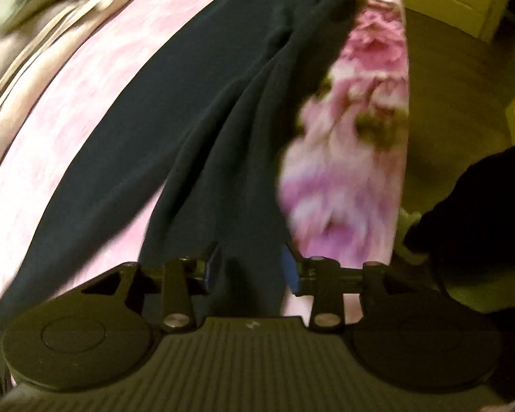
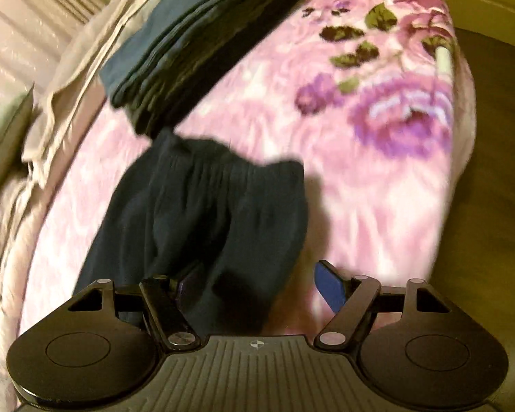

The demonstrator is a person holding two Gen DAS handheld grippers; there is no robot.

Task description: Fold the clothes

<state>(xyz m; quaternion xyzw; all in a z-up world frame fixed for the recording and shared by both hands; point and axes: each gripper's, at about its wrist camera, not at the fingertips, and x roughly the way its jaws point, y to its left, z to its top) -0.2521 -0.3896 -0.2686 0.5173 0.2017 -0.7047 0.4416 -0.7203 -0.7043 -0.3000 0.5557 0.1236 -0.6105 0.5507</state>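
Several folded clothes (image 2: 195,44) are already being kept stacked at the far left of the bed (image 2: 377,178); dark trousers (image 1: 195,130), lying lengthwise nearer, are being straddled unfolded by both wide-open grippers, left (image 1: 250,267) and right (image 2: 257,288).

Left gripper (image 1: 250,267): fingers parted a moderate way, blue pads facing each other, dark cloth lying between them; whether they pinch it cannot be told.
Right gripper (image 2: 254,285): fingers spread wide, right pad (image 2: 329,286) bare, left pad half covered by dark fabric.
Both: pointing forward and downward, level side to side.
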